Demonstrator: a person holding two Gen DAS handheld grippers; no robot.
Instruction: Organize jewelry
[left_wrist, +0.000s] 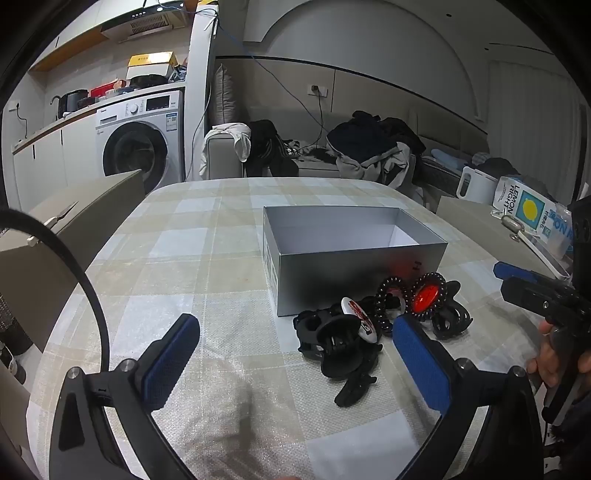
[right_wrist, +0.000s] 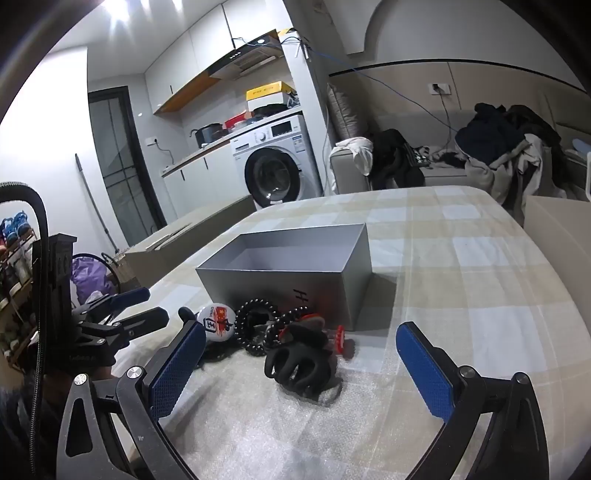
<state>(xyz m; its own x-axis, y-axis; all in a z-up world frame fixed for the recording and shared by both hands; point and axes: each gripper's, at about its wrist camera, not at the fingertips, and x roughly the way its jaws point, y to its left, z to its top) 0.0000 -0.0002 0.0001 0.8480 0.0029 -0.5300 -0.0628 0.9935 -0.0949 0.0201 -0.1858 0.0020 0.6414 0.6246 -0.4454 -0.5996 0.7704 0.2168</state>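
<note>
both grippers tilt downward, left gripper (left_wrist: 295, 363) and right gripper (right_wrist: 301, 367), jaws spread wide, gripping nothing.

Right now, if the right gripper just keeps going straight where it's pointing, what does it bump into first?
Probably the black claw clip, lying right between the open right gripper fingers' line. The grey box sits behind it. Depth is hard to judge here.

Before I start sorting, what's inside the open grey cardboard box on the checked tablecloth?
The grey cardboard box shows only bare inner walls and a pale floor patch; its near wall hides the rest of the floor.

Hair accessories (left_wrist: 373, 321) before empty box (left_wrist: 354, 273)
</note>
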